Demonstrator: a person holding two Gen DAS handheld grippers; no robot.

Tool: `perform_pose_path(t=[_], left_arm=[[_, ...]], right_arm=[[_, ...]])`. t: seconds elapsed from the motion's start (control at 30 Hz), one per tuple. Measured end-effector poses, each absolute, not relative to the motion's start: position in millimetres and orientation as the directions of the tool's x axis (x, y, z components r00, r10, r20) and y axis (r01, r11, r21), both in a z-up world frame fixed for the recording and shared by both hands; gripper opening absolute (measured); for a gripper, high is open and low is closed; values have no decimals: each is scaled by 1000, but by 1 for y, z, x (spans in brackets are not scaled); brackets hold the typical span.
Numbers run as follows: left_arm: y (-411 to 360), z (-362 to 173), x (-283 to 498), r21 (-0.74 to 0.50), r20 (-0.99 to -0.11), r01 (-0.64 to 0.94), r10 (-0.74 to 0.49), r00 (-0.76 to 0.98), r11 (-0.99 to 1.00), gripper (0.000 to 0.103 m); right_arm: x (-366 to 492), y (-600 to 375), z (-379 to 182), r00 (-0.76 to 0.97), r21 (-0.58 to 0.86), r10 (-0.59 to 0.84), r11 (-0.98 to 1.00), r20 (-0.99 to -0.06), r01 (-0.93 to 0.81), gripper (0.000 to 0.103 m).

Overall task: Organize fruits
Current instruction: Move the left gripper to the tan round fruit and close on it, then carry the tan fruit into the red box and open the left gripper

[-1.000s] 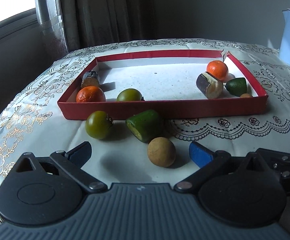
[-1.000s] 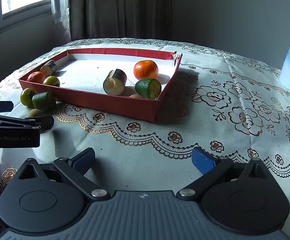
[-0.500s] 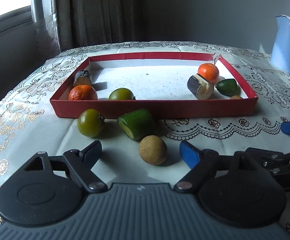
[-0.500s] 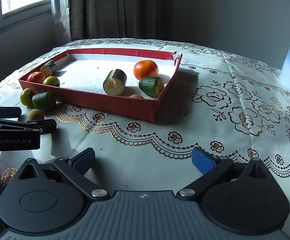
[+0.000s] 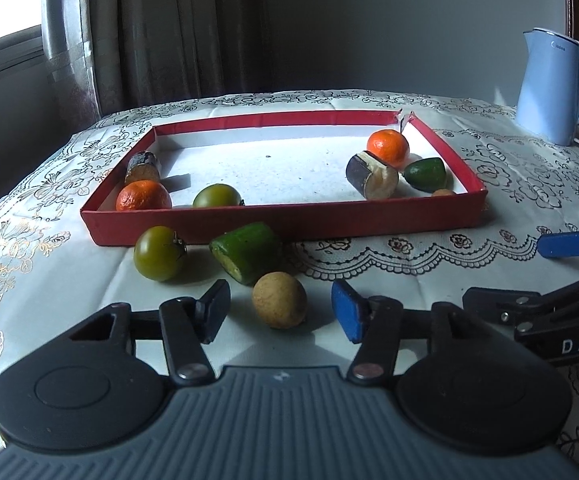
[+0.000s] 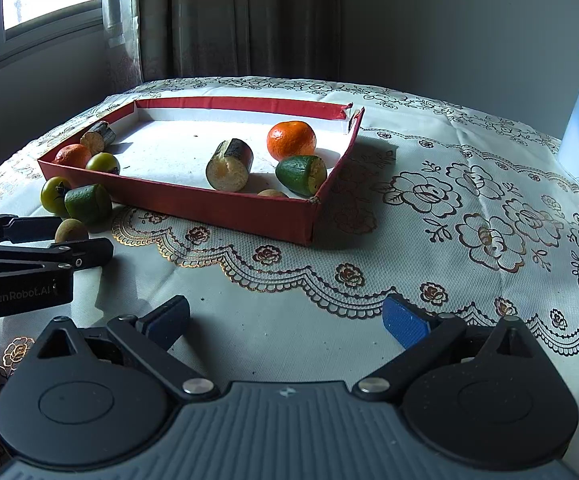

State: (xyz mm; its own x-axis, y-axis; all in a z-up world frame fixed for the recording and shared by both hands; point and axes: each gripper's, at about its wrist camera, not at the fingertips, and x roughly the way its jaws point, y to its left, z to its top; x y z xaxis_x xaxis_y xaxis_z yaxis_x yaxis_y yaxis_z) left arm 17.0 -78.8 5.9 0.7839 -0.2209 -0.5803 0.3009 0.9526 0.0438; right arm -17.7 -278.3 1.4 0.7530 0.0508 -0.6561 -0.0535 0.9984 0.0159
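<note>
The table under its lace-patterned cloth fills the scene, and the red tray sits square in the middle of it, our landmark. Well off past the tray's far right corner stands the pale blue kettle.

Inside the tray, the right end holds an orange, a dark cut piece, a green wedge and a small brown fruit barely peeking over the wall. The left end holds another orange, a green tomato and a dark stub.

Outside, just before the tray's near wall, three stragglers: a green tomato, a cut green chunk and, nearest the camera, the small round brown fruit.

And the left gripper is on it! Its jaws have just been closing, the brown fruit sits between them, yet gaps show either side, so no grasp yet. The right gripper hangs spread wide over bare cloth, nearer than the tray's right corner, holding nothing.

This looks like the pick of the brown fruit. Next calls for finishing the squeeze gently, since a round fruit may roll free, then lifting over the near wall, probably towards its twin at the right end.
</note>
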Motion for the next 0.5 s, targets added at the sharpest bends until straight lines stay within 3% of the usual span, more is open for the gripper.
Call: perform_pose_path(t=[0.3,0.5], left_arm=[[-79,6,13,35,-571,324,-247,783,945,25],[-74,7,7,21,-560,324,-257,787,946,25]], right_arm=[[-18,-278,1,753,16,51,998,-656,-53,103],[-18,-278,1,753,16,51,998,-656,-53,103]])
